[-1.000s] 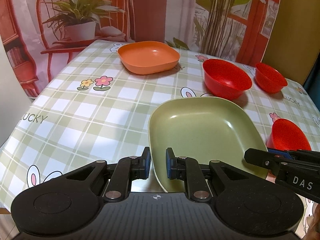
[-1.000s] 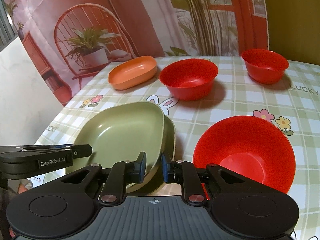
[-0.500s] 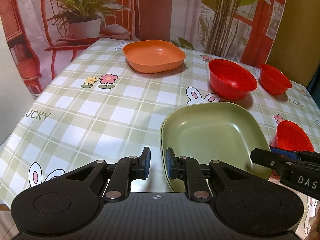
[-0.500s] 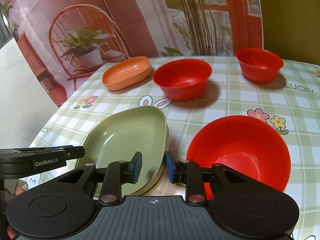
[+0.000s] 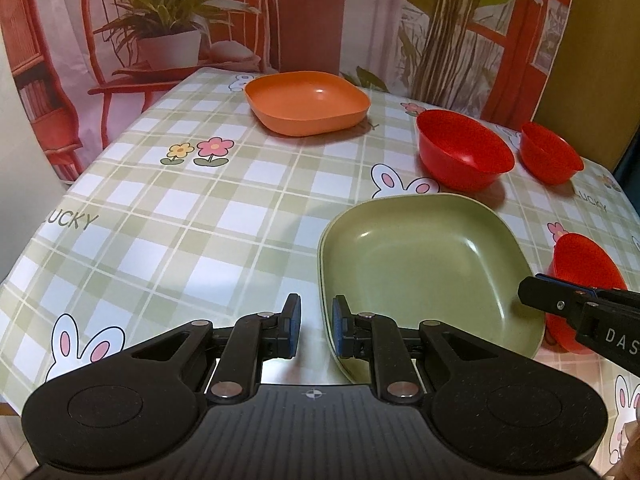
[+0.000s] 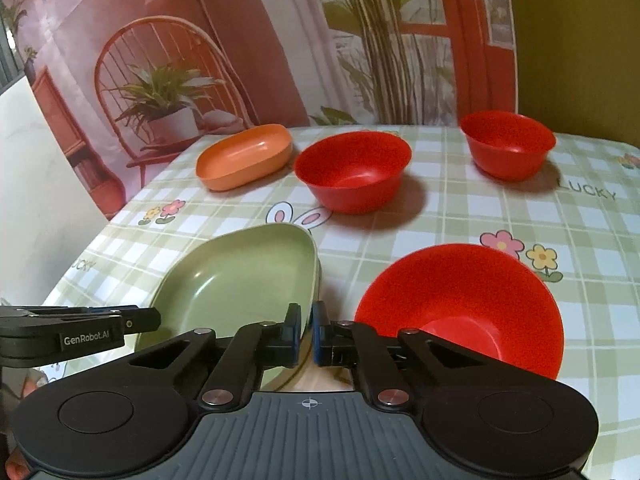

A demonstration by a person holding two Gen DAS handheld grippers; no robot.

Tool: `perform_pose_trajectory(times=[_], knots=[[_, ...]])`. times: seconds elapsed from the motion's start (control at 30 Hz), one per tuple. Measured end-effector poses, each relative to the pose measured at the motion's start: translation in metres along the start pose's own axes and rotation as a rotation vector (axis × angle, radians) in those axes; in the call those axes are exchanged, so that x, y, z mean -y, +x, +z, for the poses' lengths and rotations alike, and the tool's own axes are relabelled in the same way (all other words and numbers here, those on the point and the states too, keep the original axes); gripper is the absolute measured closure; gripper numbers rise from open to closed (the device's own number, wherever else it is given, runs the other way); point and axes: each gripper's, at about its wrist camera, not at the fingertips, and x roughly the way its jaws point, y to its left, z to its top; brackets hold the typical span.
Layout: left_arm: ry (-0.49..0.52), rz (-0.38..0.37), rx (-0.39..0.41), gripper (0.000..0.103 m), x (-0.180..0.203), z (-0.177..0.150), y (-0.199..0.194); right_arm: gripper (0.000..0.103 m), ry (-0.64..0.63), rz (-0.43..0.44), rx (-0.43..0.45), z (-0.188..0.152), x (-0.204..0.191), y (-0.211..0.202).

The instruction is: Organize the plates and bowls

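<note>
Two grippers sit at the near edge, one on each side of the green plate (image 5: 420, 264). My left gripper (image 5: 317, 326) has its fingers apart. The plate's left rim runs up through the gap, close to the right-hand pad, with the other pad outside over the checked worktop (image 5: 180, 220). My right gripper (image 6: 307, 330) has its fingers almost together, with only a thin slit left. The plate's right rim runs into that slit, but I cannot tell whether the pads actually pinch it. The plate lies flat on the worktop, near the front edge. Just beside its right rim is the near red bowl (image 6: 460, 300), upright, partly behind my right fingers. Farther back is the middle red bowl (image 6: 352, 168), apart from the plate. The far red bowl (image 6: 508, 144) is to its right, near the back right corner. The orange plate (image 5: 306, 100) sits at the back left, well apart from the green one. Behind the worktop hangs a printed backdrop (image 5: 168, 40) showing a chair and a potted plant.
</note>
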Motion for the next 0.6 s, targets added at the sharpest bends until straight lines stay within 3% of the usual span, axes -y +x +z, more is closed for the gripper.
perform_pose_trajectory(times=[0.43, 0.6], knots=[[-0.008, -0.002, -0.006, 0.085, -0.0003, -0.0010, 0.0004, 0.097, 0.015, 0.004, -0.017, -0.0036, 0.0012, 0.0050], [-0.015, -0.006, 0.008, 0.085, -0.0031, 0.0005, -0.0021, 0.086, 0.028, 0.013, 0.000, -0.0021, 0.0022, 0.0013]])
